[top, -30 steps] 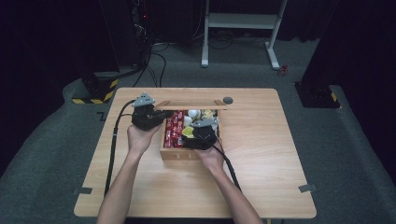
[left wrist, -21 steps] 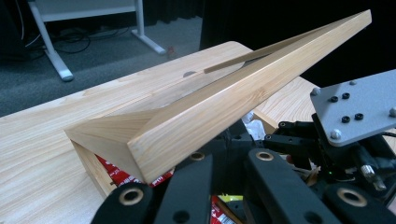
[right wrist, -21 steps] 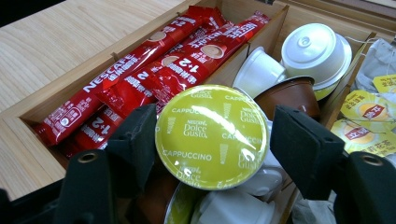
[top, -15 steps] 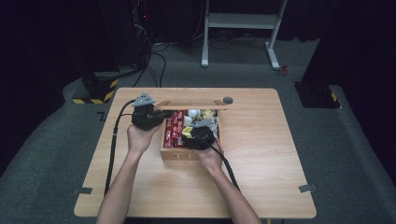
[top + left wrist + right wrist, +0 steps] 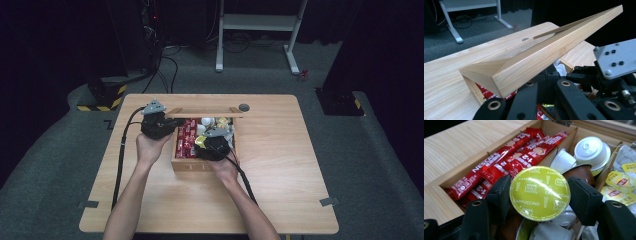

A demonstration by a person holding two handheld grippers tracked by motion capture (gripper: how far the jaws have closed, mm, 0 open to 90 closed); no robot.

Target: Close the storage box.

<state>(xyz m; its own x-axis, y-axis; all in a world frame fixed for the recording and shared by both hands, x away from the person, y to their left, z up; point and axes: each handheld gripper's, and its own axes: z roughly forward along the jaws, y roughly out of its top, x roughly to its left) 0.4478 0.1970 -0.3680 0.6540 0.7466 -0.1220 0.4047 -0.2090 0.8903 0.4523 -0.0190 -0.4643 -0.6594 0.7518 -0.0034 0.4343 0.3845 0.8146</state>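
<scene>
Dark room, grey carpet, light wooden table (image 5: pixel 280 190) with an open wooden box (image 5: pixel 186 163) mid-table. Right gripper (image 5: pixel 539 195) hovers in the box, jaws just closing round a green-lidded cappuccino capsule (image 5: pixel 540 192): capsule sits squarely between the pads, foil lid facing the camera, left pad touching its rim, right pad a sliver off. Round, glossy foil, no long axis. Left gripper (image 5: pixel 159 125) is pressed shut at the box's left edge under the raised lid (image 5: pixel 544 55), smooth pale wood. Red stick sachets (image 5: pixel 509 157) lie lengthwise in the next compartment; white capsules (image 5: pixel 589 151) behind.
</scene>
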